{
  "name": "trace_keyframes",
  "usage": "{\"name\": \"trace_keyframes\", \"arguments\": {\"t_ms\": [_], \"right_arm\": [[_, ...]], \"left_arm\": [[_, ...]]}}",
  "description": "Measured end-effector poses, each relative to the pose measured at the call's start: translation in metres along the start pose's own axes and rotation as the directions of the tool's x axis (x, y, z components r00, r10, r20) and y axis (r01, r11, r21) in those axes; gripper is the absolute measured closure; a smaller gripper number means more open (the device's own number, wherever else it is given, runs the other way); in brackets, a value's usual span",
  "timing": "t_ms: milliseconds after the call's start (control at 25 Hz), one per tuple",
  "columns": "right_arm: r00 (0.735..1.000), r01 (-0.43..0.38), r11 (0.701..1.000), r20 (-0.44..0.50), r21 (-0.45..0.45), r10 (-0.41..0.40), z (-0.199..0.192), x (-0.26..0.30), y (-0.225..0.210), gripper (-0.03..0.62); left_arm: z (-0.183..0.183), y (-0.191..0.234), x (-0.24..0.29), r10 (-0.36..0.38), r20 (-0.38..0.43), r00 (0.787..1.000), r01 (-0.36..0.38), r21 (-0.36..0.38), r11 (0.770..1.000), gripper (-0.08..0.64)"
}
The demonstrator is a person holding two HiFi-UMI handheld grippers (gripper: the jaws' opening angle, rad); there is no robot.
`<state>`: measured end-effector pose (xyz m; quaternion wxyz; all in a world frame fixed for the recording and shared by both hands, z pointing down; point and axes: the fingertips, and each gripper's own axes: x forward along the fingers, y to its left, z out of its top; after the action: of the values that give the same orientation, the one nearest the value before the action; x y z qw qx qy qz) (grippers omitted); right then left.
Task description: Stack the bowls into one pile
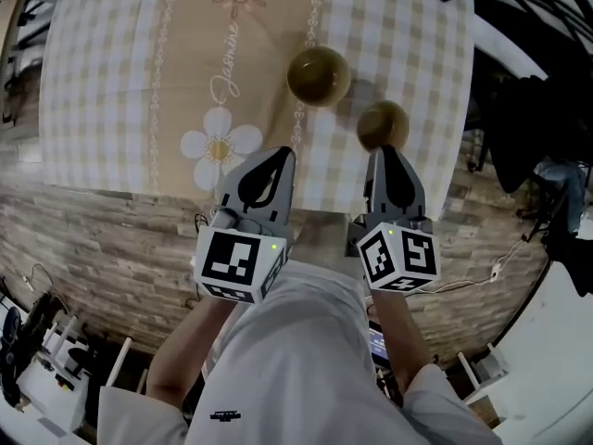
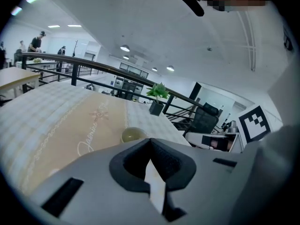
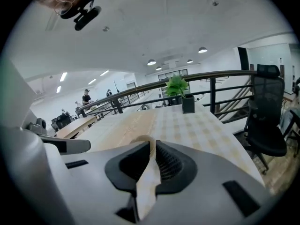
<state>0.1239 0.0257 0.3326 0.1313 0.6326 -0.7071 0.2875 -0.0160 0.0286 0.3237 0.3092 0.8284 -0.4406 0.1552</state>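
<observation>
— So, how are the arms held?
— Both forearms (image 1: 405, 336) reach forward from the lower middle of the head view, side by side. Each gripper points up the frame, over the near edge of the table (image 1: 111, 109).

— And the jaws?
— The left gripper (image 1: 281, 156) has its jaws closed on nothing; its own view shows only a pale sliver between them. The right gripper (image 1: 385, 154) is closed too and empty, with checked cloth (image 1: 408, 44) showing through the thin slit.

— Where are the bowls?
— The 2 bowls sit apart, unstacked, in the upper middle of the head view. The far bowl (image 1: 319, 76) is at the edge of the beige runner (image 1: 195, 54). The near bowl (image 1: 383, 124) is to its lower right on the checked cloth, right at the right gripper's tips; I cannot tell whether they touch.

— What does each view add?
— Only the head view shows both bowls at once. The left gripper view shows the far bowl (image 2: 132, 135) just upper left of its tips and the right gripper's marker cube (image 2: 255, 123) at the right edge. The right gripper view shows only a pale arc of the near bowl's rim (image 3: 138, 139). The 2 gripper views alone show a potted plant (image 3: 180, 93) at the table's far end, by a dark railing (image 3: 225, 76).
</observation>
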Motion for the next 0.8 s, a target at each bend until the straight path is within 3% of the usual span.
{"name": "trace_keyframes", "arguments": {"t_ms": [360, 560, 800], "right_arm": [[0.977, -0.212, 0.977, -0.043, -0.034, 0.211, 0.022, -0.020, -0.093, 0.554], [0.968, -0.232, 0.972, -0.108, -0.024, 0.228, 0.006, -0.013, -0.135, 0.554], [0.956, -0.243, 0.970, -0.167, 0.025, 0.243, -0.021, 0.007, -0.143, 0.554]], "left_arm": [[-0.025, -0.109, 0.027, 0.186, 0.025, 0.982, -0.183, -0.084, 0.979, 0.540], [-0.031, -0.139, 0.056, 0.213, 0.017, 0.977, -0.210, -0.105, 0.972, 0.540], [-0.049, -0.132, 0.075, 0.224, -0.004, 0.975, -0.224, -0.097, 0.970, 0.540]]}}
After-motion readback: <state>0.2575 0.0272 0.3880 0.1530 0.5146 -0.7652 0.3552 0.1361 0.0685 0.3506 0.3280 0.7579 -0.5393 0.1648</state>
